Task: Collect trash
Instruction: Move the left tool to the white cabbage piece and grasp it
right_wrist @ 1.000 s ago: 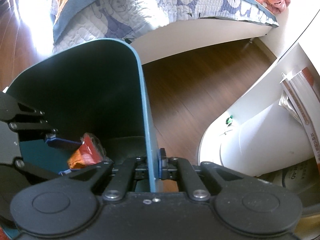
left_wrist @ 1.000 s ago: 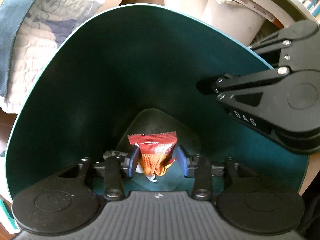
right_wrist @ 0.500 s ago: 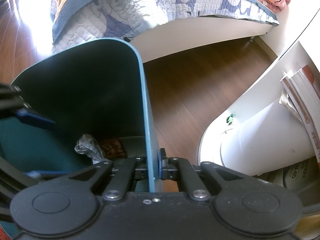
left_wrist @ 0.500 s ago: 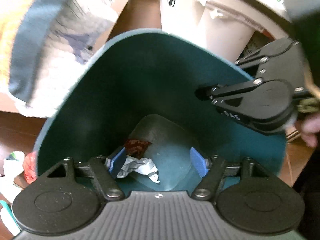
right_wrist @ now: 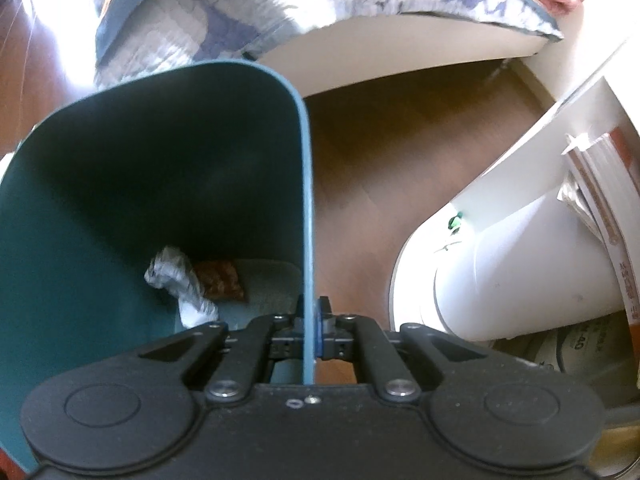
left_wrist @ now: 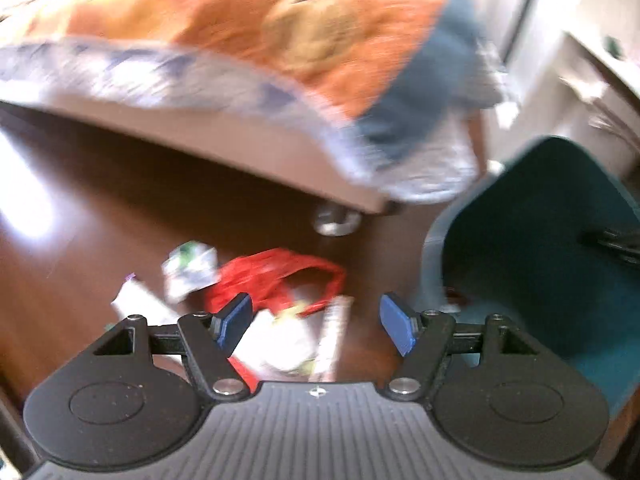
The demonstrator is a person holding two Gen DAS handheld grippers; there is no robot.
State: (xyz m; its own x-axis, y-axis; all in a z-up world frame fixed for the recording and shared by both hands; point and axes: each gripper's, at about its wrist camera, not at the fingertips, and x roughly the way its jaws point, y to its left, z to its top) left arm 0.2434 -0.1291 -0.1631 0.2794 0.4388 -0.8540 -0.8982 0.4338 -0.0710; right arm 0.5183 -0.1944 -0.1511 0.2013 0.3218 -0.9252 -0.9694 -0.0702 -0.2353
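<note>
My right gripper is shut on the rim of the teal trash bin. Inside the bin lie a crumpled white paper and a red-brown snack wrapper. My left gripper is open and empty, outside the bin, above a pile of trash on the wooden floor: a red plastic bag, a crumpled green-white wrapper and white papers. The bin shows at the right of the left wrist view. That view is blurred.
A bed with an orange and blue quilt overhangs the floor behind the trash; its round foot stands close to the pile. White furniture with stacked magazines stands right of the bin.
My left gripper let go of the red wrapper into the bin, opened, and swung out to the left over the trash pile. The right gripper kept its hold on the bin.
</note>
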